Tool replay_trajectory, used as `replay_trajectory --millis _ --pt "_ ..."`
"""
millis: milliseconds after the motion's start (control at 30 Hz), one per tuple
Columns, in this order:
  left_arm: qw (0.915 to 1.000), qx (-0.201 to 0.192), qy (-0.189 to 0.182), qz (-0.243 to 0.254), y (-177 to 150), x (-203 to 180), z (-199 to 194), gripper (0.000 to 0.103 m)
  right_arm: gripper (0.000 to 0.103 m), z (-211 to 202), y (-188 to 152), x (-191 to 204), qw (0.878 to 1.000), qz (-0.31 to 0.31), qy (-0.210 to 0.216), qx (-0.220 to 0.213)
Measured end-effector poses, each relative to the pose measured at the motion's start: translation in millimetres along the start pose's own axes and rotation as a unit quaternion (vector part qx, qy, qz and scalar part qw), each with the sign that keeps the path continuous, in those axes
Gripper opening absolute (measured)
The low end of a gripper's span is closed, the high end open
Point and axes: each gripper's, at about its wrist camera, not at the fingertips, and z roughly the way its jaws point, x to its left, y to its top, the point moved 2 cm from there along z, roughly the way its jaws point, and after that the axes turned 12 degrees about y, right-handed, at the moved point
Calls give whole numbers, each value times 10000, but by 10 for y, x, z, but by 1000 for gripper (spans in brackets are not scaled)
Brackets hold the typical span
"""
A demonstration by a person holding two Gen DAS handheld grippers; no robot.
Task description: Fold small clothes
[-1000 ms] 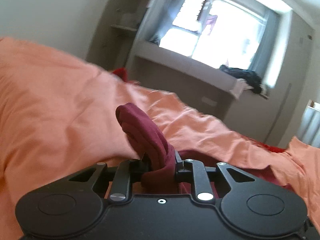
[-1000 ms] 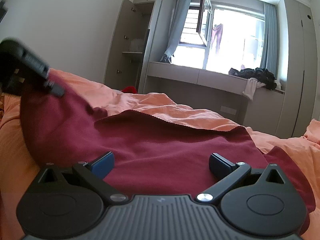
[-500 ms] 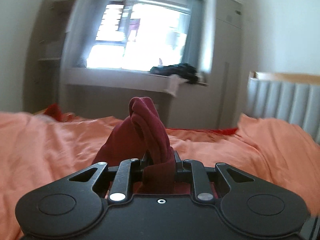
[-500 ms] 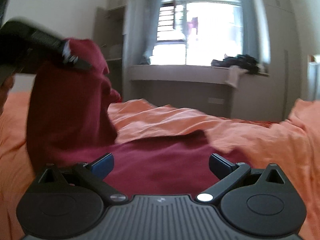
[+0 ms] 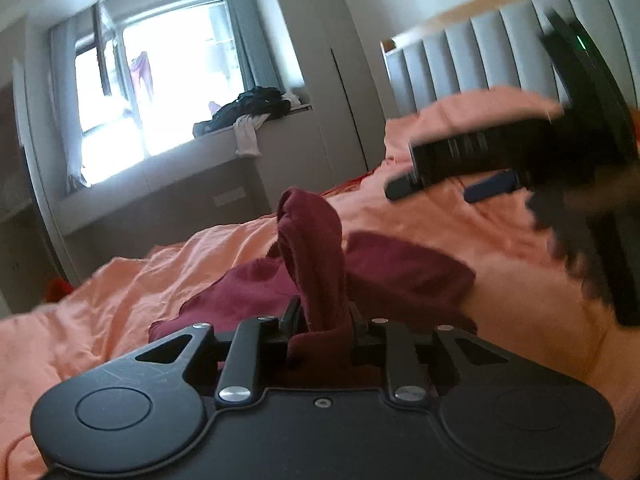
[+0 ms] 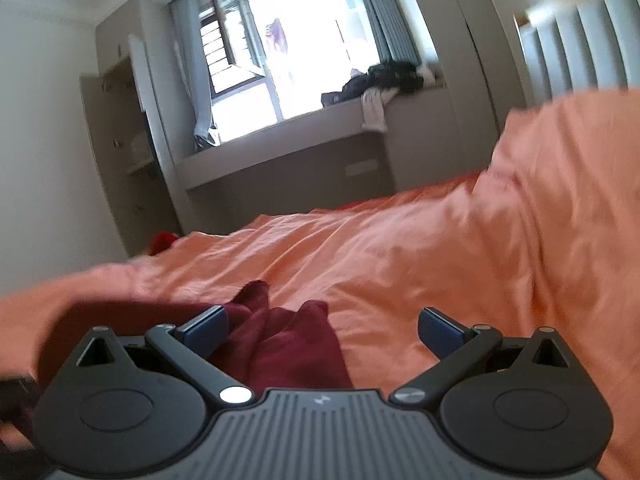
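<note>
Maroon cloth [image 5: 320, 256] bunched in left gripper [image 5: 322, 322], jaws just easing wider, right gripper [image 6: 322, 330] spread empty

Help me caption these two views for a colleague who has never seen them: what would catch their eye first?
First, the dark red garment bunched upright between the left gripper's closed jaws, low in the left wrist view, the rest trailing over the orange bedspread. Next, the bright window at the far wall, with dark clothes piled on its ledge. The right gripper stands open, holding nothing.
</note>
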Motion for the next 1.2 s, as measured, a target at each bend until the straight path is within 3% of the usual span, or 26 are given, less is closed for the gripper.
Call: replay_trajectory --millis 133,367,467,667,800,900,1000,1100,1200 --pt "9996 17 -251 -127 -95 -16 -50 42 103 3 -23 -157 9967 681 447 18" --pt "9992 -348 -213 46 -76 -28 -306 76 103 134 -110 -209 9786 1580 1311 130" --pt "9984 -502 26 262 -60 6 -445 79 103 217 -161 -143 9733 1721 1498 244" --pt "9918 -582 551 999 -120 23 -611 81 103 285 -239 -51 9804 1554 1197 196" --pt "9910 -511 477 1144 -188 24 -659 79 102 315 -270 7 9804 1501 1252 244" --pt "9899 -443 474 1260 -220 5 -661 74 92 332 -291 67 9819 1364 1286 277" --pt "9899 -387 418 1297 -205 -17 -652 61 81 345 -297 156 9847 1114 1310 285" --pt "9900 -418 423 1277 -209 -21 -645 40 70 352 -294 272 9877 745 1339 326" --pt "9911 -364 377 1220 -204 -22 -607 28 48 392 -306 358 9877 530 1396 459"
